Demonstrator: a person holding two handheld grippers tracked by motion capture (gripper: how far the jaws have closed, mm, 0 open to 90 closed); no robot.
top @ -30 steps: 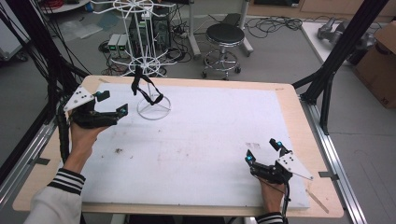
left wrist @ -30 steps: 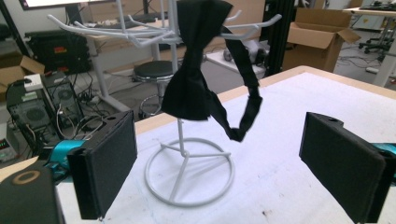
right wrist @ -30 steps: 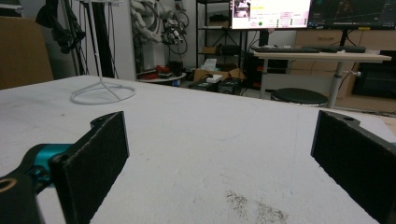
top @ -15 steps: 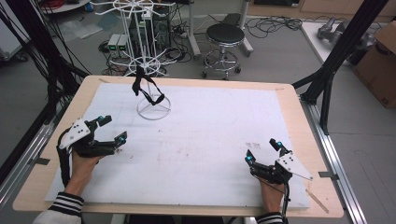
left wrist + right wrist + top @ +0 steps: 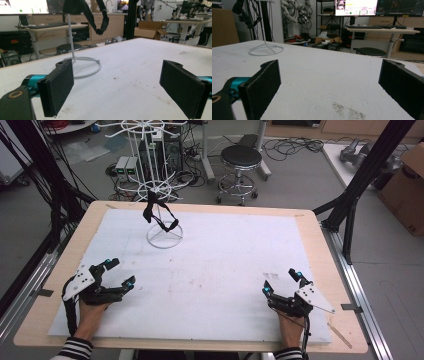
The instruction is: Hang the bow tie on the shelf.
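Observation:
A white wire stand (image 5: 164,238) with a round base rises at the back left of the white mat; a black strap-like item (image 5: 156,213) hangs from it. The same stand (image 5: 82,65) and black item (image 5: 98,17) appear ahead in the left gripper view. My left gripper (image 5: 120,273) rests open near the front left edge, nothing between its jaws. At the front right my right gripper (image 5: 281,282) is open too and holds nothing. The stand's base (image 5: 266,50) lies far off in the right gripper view.
The white mat (image 5: 225,255) covers a wooden table (image 5: 320,245). Black frame posts stand at the table's left and right sides. Beyond the far edge are a black stool (image 5: 241,157) and a tall white wire rack (image 5: 150,150) on the floor.
My left gripper has drawn back from beside the stand toward the front left edge of the table. The right gripper has stayed put.

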